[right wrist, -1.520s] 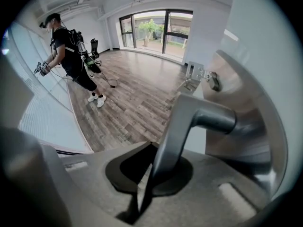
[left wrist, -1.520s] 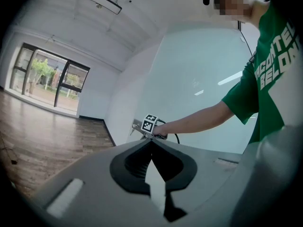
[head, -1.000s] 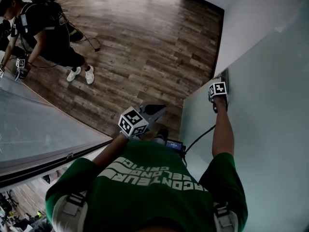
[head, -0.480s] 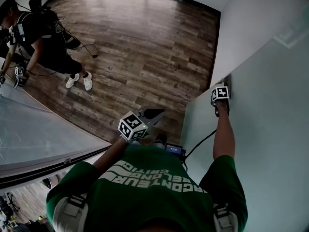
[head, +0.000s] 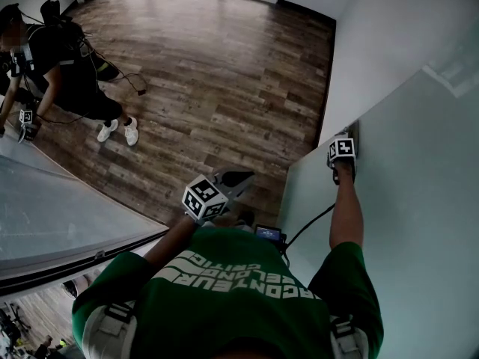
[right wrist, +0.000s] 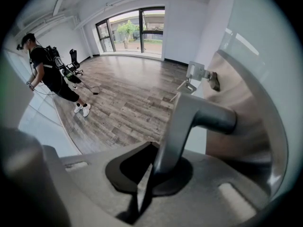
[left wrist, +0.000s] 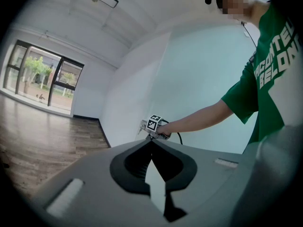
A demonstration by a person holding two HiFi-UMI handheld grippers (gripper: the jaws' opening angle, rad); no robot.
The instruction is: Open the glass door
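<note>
Brown wood-plank floor [head: 224, 66] stretches left of the tall, frosted, pale-green glass door [head: 419, 223]. At the door's near edge the right gripper [head: 343, 155] is clamped on the grey metal lever handle [right wrist: 189, 122]. Well apart from the door, the left gripper [head: 243, 176] hovers with its jaws together and empty.

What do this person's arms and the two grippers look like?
The left gripper and right gripper are grey, with tapering jaws in a black recess. Each bears a white cube with black square markers. A black cable trails from the right one. The person wears a green short-sleeved T-shirt with white lettering.
</note>
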